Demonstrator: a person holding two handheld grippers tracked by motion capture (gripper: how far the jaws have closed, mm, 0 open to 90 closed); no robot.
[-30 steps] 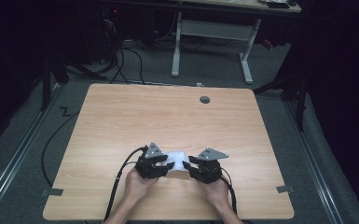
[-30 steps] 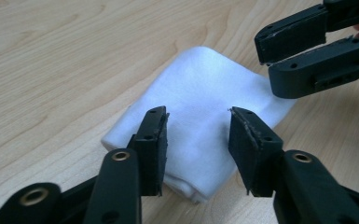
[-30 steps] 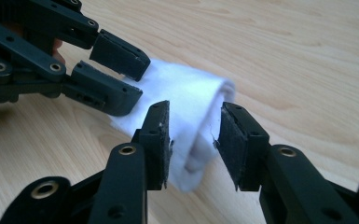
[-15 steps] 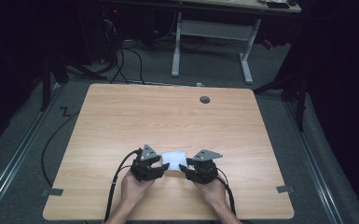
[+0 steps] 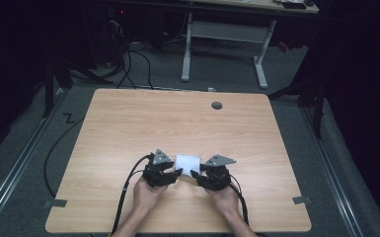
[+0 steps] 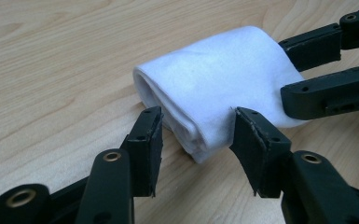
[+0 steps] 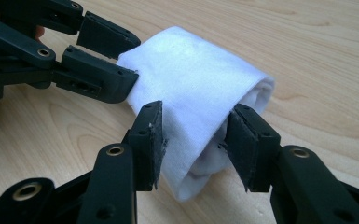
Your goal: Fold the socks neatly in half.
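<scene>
A folded white cloth (image 5: 187, 161) lies flat on the wooden table (image 5: 177, 123) near its front edge. My left gripper (image 5: 177, 173) is at the cloth's left end and my right gripper (image 5: 194, 174) at its right end. In the left gripper view the cloth's (image 6: 214, 88) near corner sits between the left gripper's (image 6: 196, 114) open jaws, with a gap at one pad. In the right gripper view the rolled end of the cloth (image 7: 191, 79) lies unsqueezed between the right gripper's (image 7: 196, 108) jaws, which have just been opening. Each view shows the other gripper at the cloth's far end.
A dark round grommet (image 5: 217, 105) is set in the table's far side. Black cables (image 5: 128, 185) trail from the grippers toward the front edge. A white-legged desk (image 5: 224, 34) and floor cables stand beyond the table.
Both hands shifted only slightly and stay at the cloth's two ends. The cloth lies in about the same place.
</scene>
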